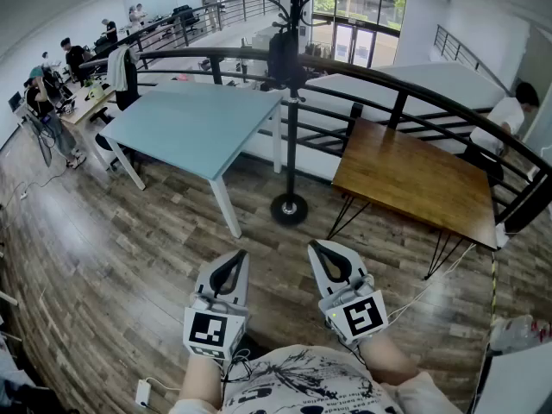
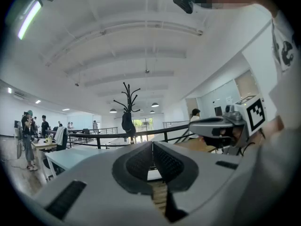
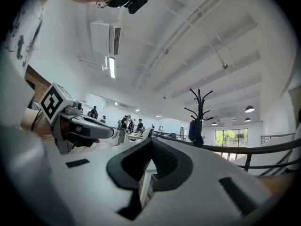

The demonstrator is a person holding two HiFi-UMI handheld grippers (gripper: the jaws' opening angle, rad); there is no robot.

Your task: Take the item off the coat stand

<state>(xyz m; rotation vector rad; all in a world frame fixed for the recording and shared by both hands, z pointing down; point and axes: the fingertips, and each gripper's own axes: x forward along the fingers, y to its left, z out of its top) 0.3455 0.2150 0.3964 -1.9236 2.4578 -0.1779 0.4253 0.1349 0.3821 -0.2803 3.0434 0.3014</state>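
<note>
Floor [image 1: 129, 257] wood planks | office rm: blue table [image 1: 190, 123], brown table [image 1: 414, 179] | L gripper [image 1: 237, 257], R gripper [image 1: 317, 248] jaws clenched

The floor [image 1: 121, 257] is dark wood planking. A pale blue table [image 1: 194, 123] on white legs stands at the left. A brown wooden table [image 1: 414, 179] on thin black legs stands at the right, apart from it. Behind both tables runs a curved black railing [image 1: 405, 89]. Tall windows [image 1: 358, 7] at the far end show green trees. Desks [image 1: 82, 102] with people at them line the far left side. The walls are white. The white ceiling [image 2: 141, 55] has beams, a bright strip light [image 2: 28, 18] and round hanging lamps [image 3: 249, 109].
</note>
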